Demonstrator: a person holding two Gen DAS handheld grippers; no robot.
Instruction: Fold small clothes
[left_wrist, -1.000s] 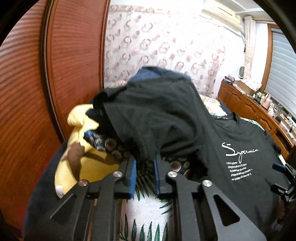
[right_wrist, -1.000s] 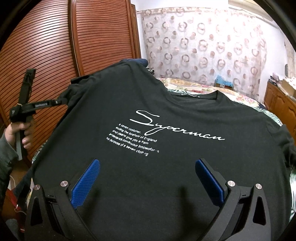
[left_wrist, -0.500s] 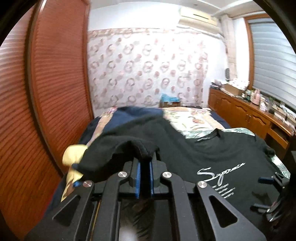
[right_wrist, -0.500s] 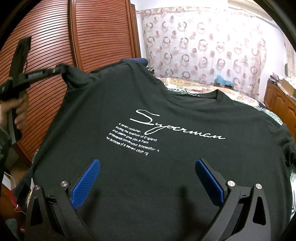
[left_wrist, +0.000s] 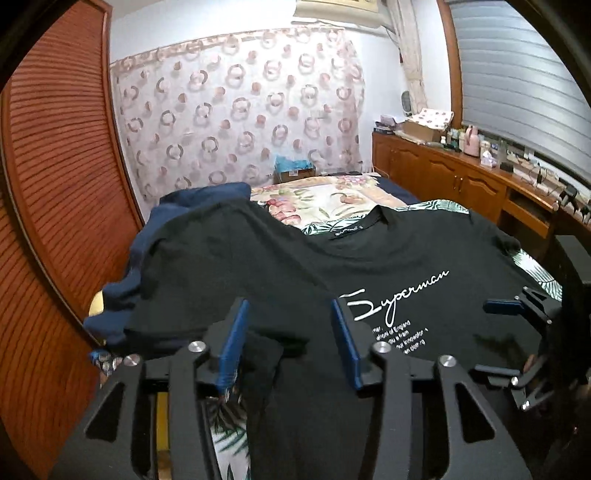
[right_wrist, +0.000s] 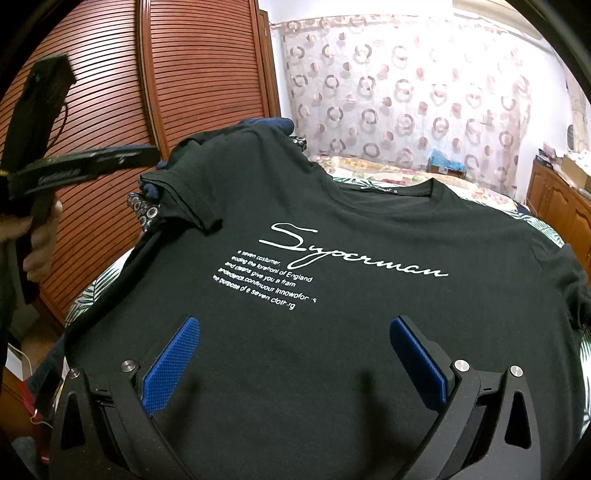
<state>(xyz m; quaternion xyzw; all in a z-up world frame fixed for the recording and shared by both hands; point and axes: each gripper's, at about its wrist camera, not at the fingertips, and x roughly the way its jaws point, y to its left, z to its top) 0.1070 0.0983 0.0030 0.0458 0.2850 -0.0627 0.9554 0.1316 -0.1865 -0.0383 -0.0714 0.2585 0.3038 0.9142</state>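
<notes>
A bed with a palm-leaf sheet (right_wrist: 99, 291) fills the room, and the black "Superman" T-shirt (right_wrist: 332, 314) lies print-up across it, collar toward the ringed curtain (right_wrist: 406, 96). Against the shirt's left shoulder sits a heap of other clothes, a navy garment (left_wrist: 199, 201) on top, and the shirt's left sleeve (right_wrist: 192, 199) drapes over that heap with its hem turned in toward the print.

The left gripper (left_wrist: 288, 343) hangs over that same side of the shirt, its jaws opening, with a fold of black cloth between them that the blue pads (left_wrist: 232, 339) no longer press. The right gripper (right_wrist: 291, 363) hovers spread wide above the shirt's lower hem, holding nothing.

I'd say the first sleeve fold is just being let go. Next, the right sleeve wants pinching and carrying inward likewise, without dragging the body askew.
</notes>
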